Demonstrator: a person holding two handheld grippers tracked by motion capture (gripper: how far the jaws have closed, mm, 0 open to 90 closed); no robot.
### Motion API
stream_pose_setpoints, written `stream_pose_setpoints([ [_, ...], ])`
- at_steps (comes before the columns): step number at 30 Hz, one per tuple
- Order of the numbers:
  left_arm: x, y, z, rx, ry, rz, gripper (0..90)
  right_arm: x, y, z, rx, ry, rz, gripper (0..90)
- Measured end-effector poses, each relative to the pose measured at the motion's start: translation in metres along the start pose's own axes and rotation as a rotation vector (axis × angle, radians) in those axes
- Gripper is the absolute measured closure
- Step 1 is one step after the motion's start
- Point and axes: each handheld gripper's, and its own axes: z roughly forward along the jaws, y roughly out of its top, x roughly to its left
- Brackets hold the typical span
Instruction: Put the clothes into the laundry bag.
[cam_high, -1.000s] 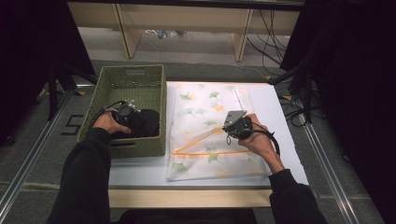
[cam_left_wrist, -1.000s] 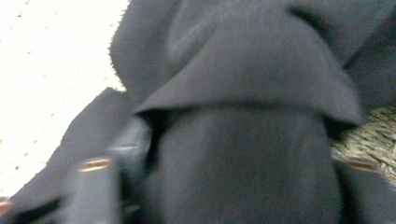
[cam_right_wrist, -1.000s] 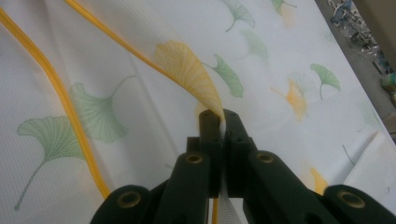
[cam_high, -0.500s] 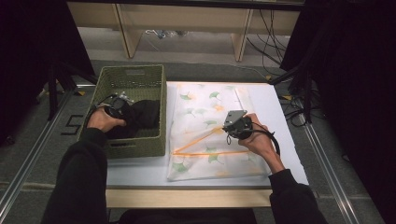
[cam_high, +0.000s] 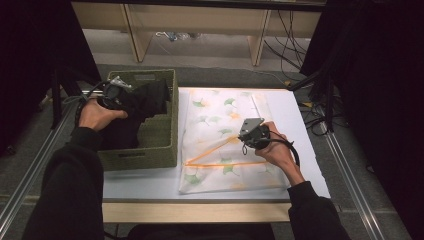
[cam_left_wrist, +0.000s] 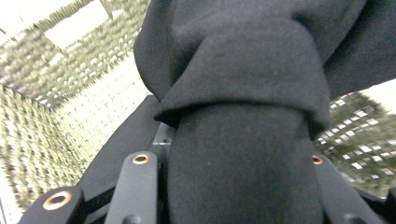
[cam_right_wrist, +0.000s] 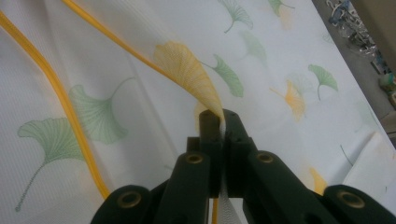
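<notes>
Left hand-held gripper (cam_high: 116, 93) clamps thick black cloth (cam_high: 142, 102), matte and bunched, over the woven green basket (cam_high: 165, 145) at the bench's (cam_high: 145, 182) left edge. Right hand-held gripper (cam_right_wrist: 219, 122) is pinched tight on a thin white ginkgo-print sheet (cam_high: 215, 115) with orange stripes, spread flat beside the basket.

High view overhead, facing forward-down; 2 gripper views close-up on fabrics.

Black long sleeves (cam_high: 75, 185) on both arms; black jaws with copper-ringed rivets; grey three-cornered plate (cam_high: 251, 125); black cable (cam_high: 290, 150) trailing behind.
</notes>
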Motion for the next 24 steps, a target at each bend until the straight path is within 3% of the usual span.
stream_pose_setpoints([
  [5, -0.008, 0.009, -0.022, -0.023, -0.015, 0.005, 59.1, 0.001, 0.0, 0.0, 0.0, 0.011, 0.017, 89.7],
  [6, -0.01, 0.011, -0.026, -0.023, -0.014, 0.007, 59.1, 0.001, 0.0, 0.001, 0.001, 0.009, 0.014, 89.7],
  [7, -0.013, 0.012, -0.03, -0.022, -0.018, 0.007, 59.1, -0.001, 0.001, 0.001, -0.006, 0.004, -0.019, 89.7],
  [9, -0.016, 0.014, -0.036, -0.028, -0.028, 0.019, 59.1, 0.0, 0.001, 0.0, -0.003, 0.007, -0.007, 89.7],
  [13, -0.027, 0.016, -0.049, -0.055, -0.051, -0.001, 58.9, -0.001, 0.001, -0.002, -0.013, -0.002, -0.004, 89.7],
  [18, -0.042, 0.015, -0.064, -0.074, -0.077, 0.028, 58.9, -0.001, 0.0, -0.001, -0.007, -0.006, -0.01, 89.7],
  [22, -0.053, 0.011, -0.077, -0.087, -0.097, 0.079, 58.9, -0.002, 0.0, -0.001, -0.011, -0.004, -0.007, 89.7],
  [24, -0.058, 0.009, -0.081, -0.091, -0.098, 0.073, 58.9, -0.001, 0.0, -0.001, -0.013, 0.001, 0.004, 89.7],
])
